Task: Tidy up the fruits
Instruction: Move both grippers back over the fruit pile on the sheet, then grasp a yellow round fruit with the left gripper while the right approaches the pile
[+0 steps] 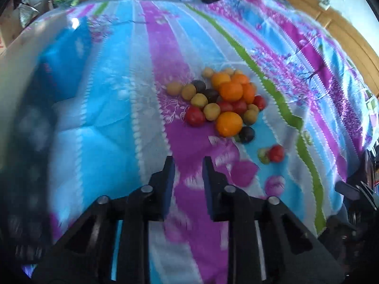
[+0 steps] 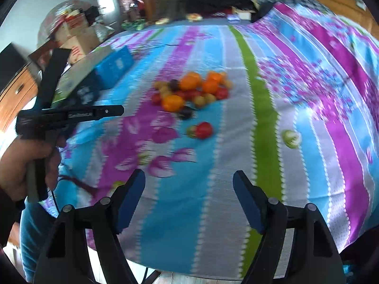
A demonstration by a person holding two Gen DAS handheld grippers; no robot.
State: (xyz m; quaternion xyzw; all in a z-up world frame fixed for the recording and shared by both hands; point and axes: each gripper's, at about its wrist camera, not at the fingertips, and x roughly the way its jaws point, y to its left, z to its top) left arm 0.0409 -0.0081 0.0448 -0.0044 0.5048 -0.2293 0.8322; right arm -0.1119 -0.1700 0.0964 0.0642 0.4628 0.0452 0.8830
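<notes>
A pile of fruit (image 1: pixel 220 99) lies on a striped bedspread: oranges (image 1: pixel 229 124), red tomatoes (image 1: pixel 195 116), yellow round fruits and dark plums (image 1: pixel 247 135). A lone tomato (image 1: pixel 276 153) with a green fruit beside it lies nearer. The pile also shows in the right wrist view (image 2: pixel 189 92), with the lone tomato (image 2: pixel 203 130) and a green fruit (image 2: pixel 291 138) to the right. My left gripper (image 1: pixel 188 165) is partly open and empty, short of the pile. My right gripper (image 2: pixel 188 177) is wide open and empty, near the bed's front edge.
A blue box (image 2: pixel 113 65) with a grey lid lies on the bed at the left, also in the left wrist view (image 1: pixel 64 59). The left hand and its gripper's body (image 2: pixel 59 116) show at the left. Cardboard boxes (image 2: pixel 75 37) and clutter stand behind the bed.
</notes>
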